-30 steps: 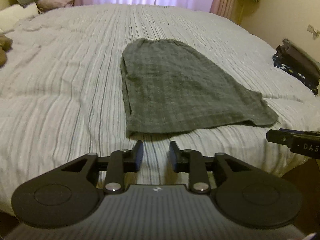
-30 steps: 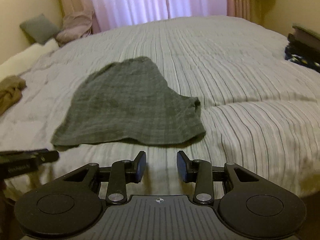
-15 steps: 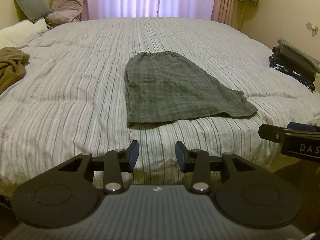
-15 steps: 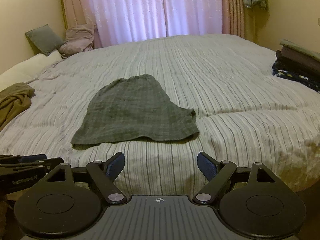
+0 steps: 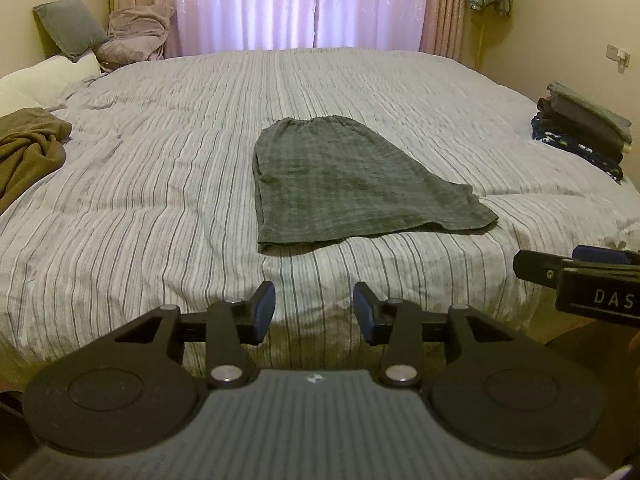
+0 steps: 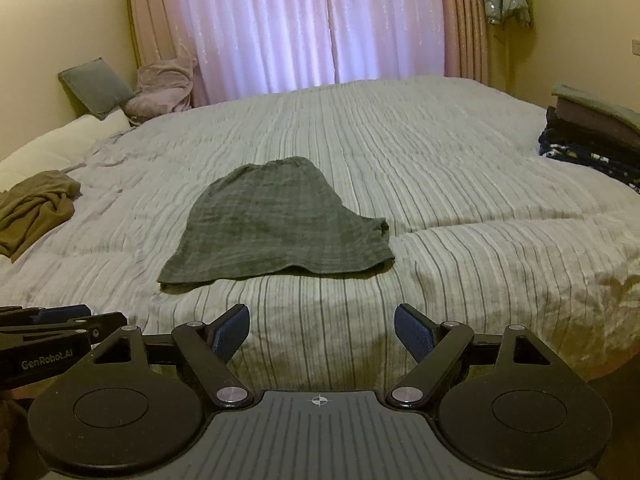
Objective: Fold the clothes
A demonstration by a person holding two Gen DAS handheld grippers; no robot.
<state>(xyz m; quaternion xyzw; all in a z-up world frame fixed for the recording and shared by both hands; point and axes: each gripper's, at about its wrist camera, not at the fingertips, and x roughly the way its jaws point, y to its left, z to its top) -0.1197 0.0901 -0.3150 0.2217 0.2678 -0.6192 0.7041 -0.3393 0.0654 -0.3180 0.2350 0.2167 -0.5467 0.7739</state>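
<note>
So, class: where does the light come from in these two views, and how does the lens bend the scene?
Left wrist view: backlit curtains glow washed-out pink, and the bed bulges, with dark vignetted corners. Right wrist view: the same curtain glare, the walls curve inward, and the grey garment stays sharp.

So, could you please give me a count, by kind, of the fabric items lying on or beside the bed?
Grey garment spread flat: 1
Brown crumpled garment: 1
Stack of folded clothes: 1
Grey cushion: 1
Pink crumpled blanket: 1
White pillow: 1
Total: 6
</note>
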